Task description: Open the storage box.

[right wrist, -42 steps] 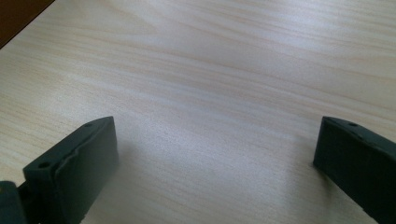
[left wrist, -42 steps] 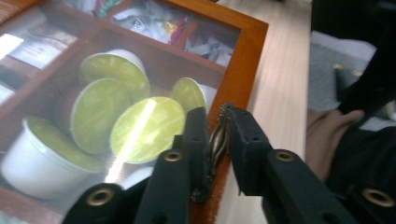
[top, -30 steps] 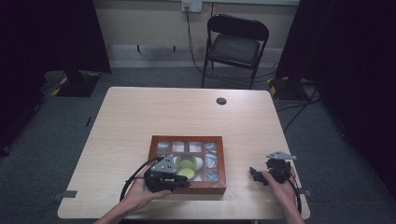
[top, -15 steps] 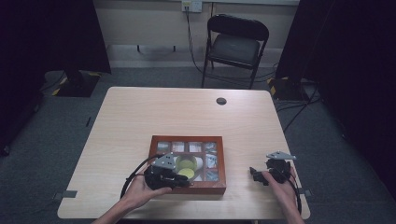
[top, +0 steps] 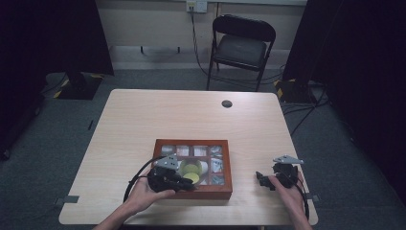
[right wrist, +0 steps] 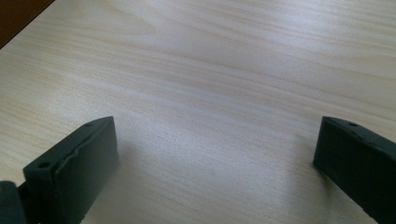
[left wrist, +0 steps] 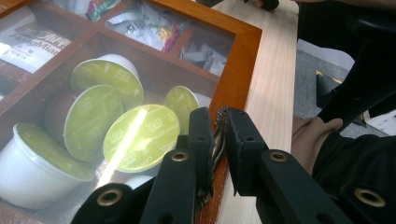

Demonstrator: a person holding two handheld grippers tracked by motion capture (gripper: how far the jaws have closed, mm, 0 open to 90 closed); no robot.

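Left gripper [left wrist: 219, 140], jaws nearly closed, pinches the near frame of a glass-lidded wooden box [top: 225, 189]; right gripper [top: 268, 179] rests wide open on the pale wooden table [top: 191, 115].

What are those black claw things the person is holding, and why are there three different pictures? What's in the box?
A person sits at a wooden table and holds a tool in each hand. Each tool has two black jaws that pinch, like tongs. One picture comes from a camera up high, looking down at the table. The other two come from little cameras riding on each tool, so you see along its jaws.

On the table lies a wooden box with a see-through lid. Inside are compartments with green-topped capsules and small packets.

The left tongs are pinched shut on the front edge of the box's lid frame. The right tongs are wide open above bare table, holding nothing. A small dark round thing sits at the table's far side, and a black chair stands behind.
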